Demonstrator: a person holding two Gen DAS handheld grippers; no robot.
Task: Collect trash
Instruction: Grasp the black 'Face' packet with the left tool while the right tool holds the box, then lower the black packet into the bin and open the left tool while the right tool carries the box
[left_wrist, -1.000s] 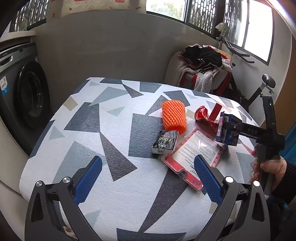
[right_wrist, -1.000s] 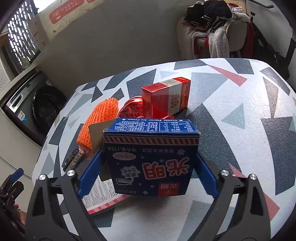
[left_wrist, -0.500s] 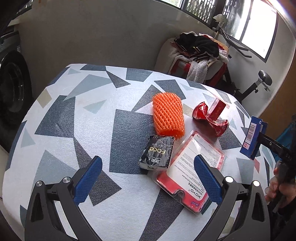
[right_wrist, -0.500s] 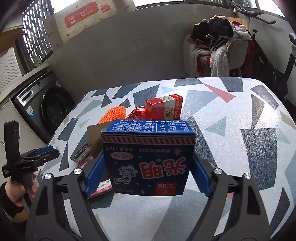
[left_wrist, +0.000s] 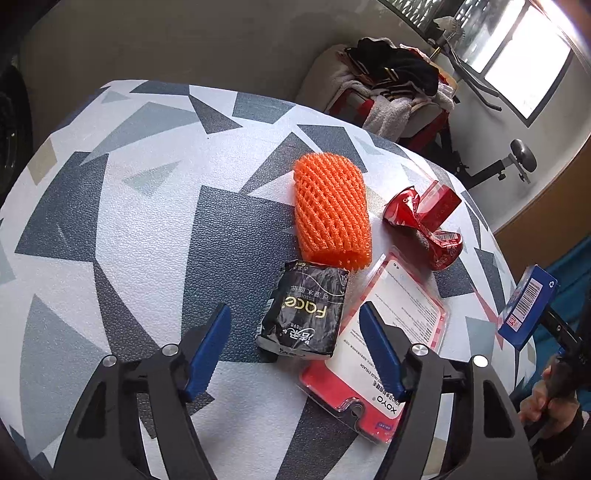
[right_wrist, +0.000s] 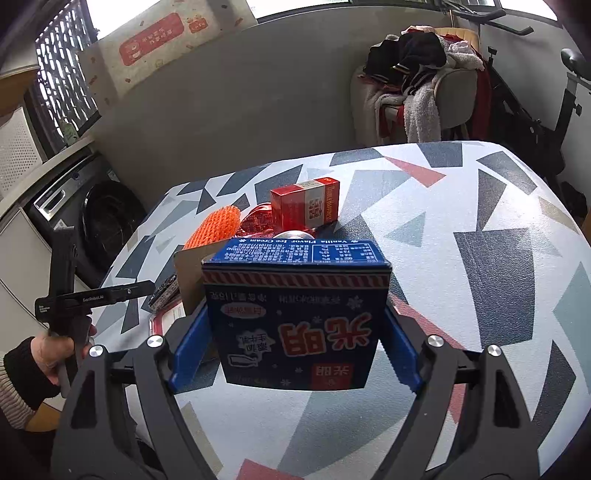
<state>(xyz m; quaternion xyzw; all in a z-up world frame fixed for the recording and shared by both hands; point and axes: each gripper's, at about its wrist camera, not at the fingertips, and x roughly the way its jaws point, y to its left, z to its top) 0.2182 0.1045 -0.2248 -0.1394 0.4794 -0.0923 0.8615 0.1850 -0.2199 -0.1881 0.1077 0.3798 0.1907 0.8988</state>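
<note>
Pinching blue box (right_wrist: 295, 317), right claw (right_wrist: 295, 350); left claw (left_wrist: 293, 347) spread, narrowing, astride black packet (left_wrist: 304, 314)

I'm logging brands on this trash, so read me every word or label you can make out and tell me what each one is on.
"FACE": black tissue pack.
"XOYO": red blister card; its small print is too small to read.
"Vanilla Flavor Ice Cream": top of the blue carton clamped in the right gripper; big Chinese characters on its front, upside down.
"GenRobot.AI": left gripper.
Red box, crushed can: print unreadable.
</note>
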